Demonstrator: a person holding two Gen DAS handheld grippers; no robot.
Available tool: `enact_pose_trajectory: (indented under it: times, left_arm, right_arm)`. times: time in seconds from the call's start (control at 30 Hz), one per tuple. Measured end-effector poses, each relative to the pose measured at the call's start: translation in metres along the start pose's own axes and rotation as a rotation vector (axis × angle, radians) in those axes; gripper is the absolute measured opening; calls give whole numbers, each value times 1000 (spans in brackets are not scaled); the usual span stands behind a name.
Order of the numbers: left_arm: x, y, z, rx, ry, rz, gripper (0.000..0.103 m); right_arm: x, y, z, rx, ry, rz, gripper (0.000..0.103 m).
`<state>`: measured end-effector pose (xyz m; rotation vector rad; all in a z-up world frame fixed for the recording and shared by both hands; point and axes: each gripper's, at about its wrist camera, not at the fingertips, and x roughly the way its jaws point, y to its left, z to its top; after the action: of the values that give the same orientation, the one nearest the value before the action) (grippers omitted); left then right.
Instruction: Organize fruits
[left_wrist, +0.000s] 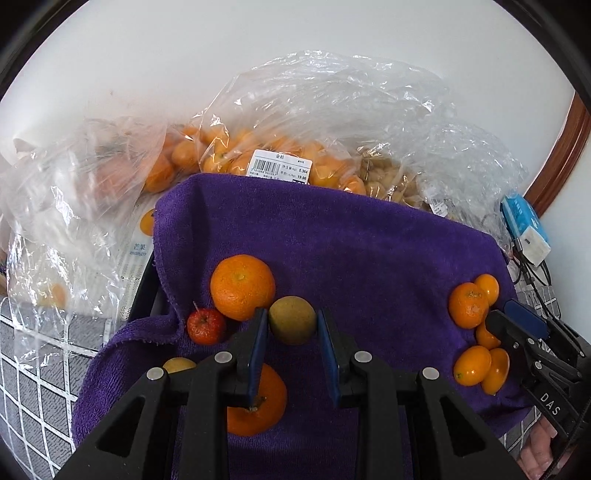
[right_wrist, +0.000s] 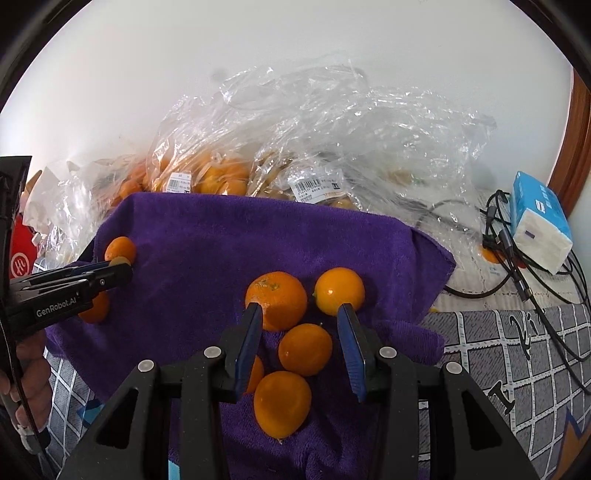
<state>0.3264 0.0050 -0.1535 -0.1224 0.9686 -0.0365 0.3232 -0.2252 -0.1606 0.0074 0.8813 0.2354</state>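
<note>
1. The left gripper (left_wrist: 291, 323) holds its blue pads close on either side of a brownish-green round fruit (left_wrist: 292, 319). The pads sit right at the fruit's flanks, pinching it or very nearly; the fruit rests on the purple towel (left_wrist: 332, 251).
2. Just left of that fruit lie a large mandarin (left_wrist: 242, 286) and a small red fruit (left_wrist: 206, 326); another mandarin (left_wrist: 258, 402) shows beneath the left finger.
3. The right gripper (right_wrist: 300, 319) is spread wide and holds nothing. Its left pad tip overlaps the edge of a mandarin (right_wrist: 276, 298); whether they touch, I cannot tell.
4. A kumquat (right_wrist: 305, 349) lies between the right gripper's fingers, apart from both pads. A second kumquat (right_wrist: 339, 291) sits just beyond the right pad, and a third (right_wrist: 282, 403) lies nearer the camera.
5. Behind the towel, clear plastic bags (right_wrist: 295, 140) hold more orange fruit.
6. A tissue pack (right_wrist: 541, 225) and black cables (right_wrist: 517, 258) lie to the right.
</note>
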Motion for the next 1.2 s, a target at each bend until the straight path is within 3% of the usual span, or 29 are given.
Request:
enact_pose_trajectory:
  times: [0.27, 0.67, 1.1, 1.2]
  left_arm:
    - [2, -3, 0, 0, 0, -2, 27]
    - [-16, -3, -3, 5, 0, -22, 41]
    - [-111, -15, -54, 20, -98, -23, 57]
    - [-137, -20, -68, 31, -137, -8, 66]
  right_arm:
    - [1, -2, 0, 4, 1, -4, 42]
    - [-10, 1, -1, 6, -1, -19, 42]
    - [-106, 11, -20, 38, -75, -32, 42]
    - [-134, 14, -31, 44, -94, -36, 42]
